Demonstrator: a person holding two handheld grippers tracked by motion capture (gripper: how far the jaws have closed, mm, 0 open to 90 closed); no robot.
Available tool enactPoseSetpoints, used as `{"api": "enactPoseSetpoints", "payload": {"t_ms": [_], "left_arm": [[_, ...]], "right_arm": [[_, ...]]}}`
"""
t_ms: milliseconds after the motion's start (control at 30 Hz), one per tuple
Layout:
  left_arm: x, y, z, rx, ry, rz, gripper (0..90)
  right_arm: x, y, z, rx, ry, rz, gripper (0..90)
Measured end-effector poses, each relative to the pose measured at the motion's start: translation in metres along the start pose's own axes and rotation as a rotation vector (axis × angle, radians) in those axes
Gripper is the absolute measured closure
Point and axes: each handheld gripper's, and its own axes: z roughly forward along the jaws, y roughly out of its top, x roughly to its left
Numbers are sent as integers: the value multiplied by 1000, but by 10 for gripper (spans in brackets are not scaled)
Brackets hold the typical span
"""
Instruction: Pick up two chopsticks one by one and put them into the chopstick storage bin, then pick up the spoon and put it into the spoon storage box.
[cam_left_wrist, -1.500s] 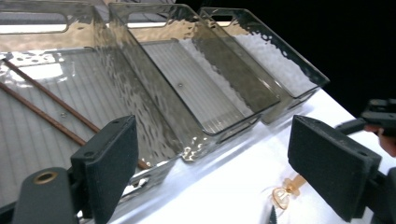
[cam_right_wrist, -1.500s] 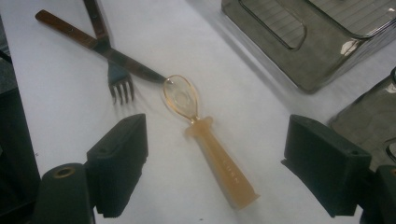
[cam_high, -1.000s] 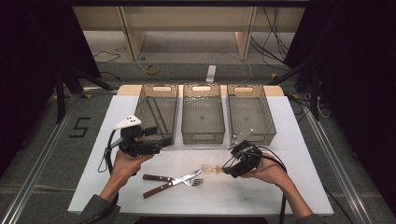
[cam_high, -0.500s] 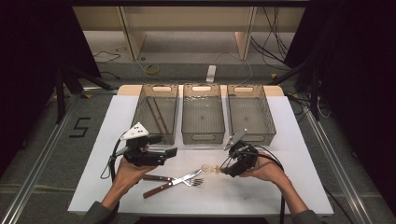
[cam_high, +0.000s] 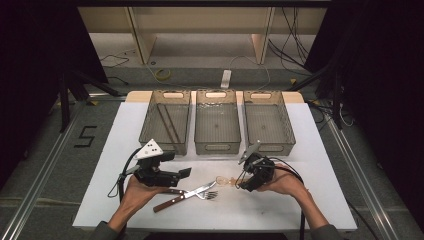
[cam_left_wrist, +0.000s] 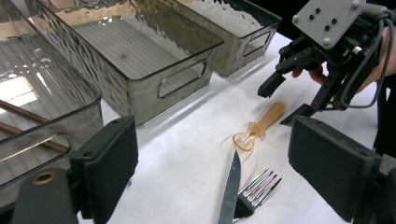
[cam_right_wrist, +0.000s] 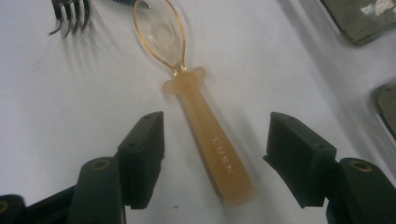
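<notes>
An amber see-through spoon (cam_right_wrist: 210, 140) lies on the white table, bowl away from my right gripper (cam_right_wrist: 217, 149). Its black jaws stand on either side of the spoon's handle with a gap on both sides. They have just been closing, and the pads do not touch the handle. From above, the spoon (cam_high: 226, 181) lies right of a knife (cam_high: 197, 189) and a fork (cam_high: 209, 194) with brown handles. My left gripper (cam_high: 186, 173) hovers open above those handles with nothing between its jaws. Along that gripper (cam_left_wrist: 219, 163), the knife (cam_left_wrist: 229, 186), fork (cam_left_wrist: 259, 186) and spoon (cam_left_wrist: 259, 128) lie ahead.
Three smoky clear bins stand in a row at the back of the table: left bin (cam_high: 145, 130), middle bin (cam_high: 216, 145), right bin (cam_high: 270, 147). The left bin (cam_left_wrist: 88, 100) holds brown sticks (cam_left_wrist: 28, 116). Bare white table lies at the front and at both sides.
My left hand has come right and down toward the knife and fork. The right gripper's jaws have narrowed around the spoon's handle; the hand itself stayed in place.
</notes>
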Motion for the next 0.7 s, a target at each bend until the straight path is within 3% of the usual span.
{"api": "enactPoseSetpoints", "payload": {"t_ms": [333, 700], "left_arm": [[-3, -6, -3, 8, -2, 7, 152], [-3, -8, -2, 17, 7, 12, 152]], "right_arm": [[1, 0, 6, 52, -2, -8, 485], [3, -2, 10, 86, -12, -69, 590]]}}
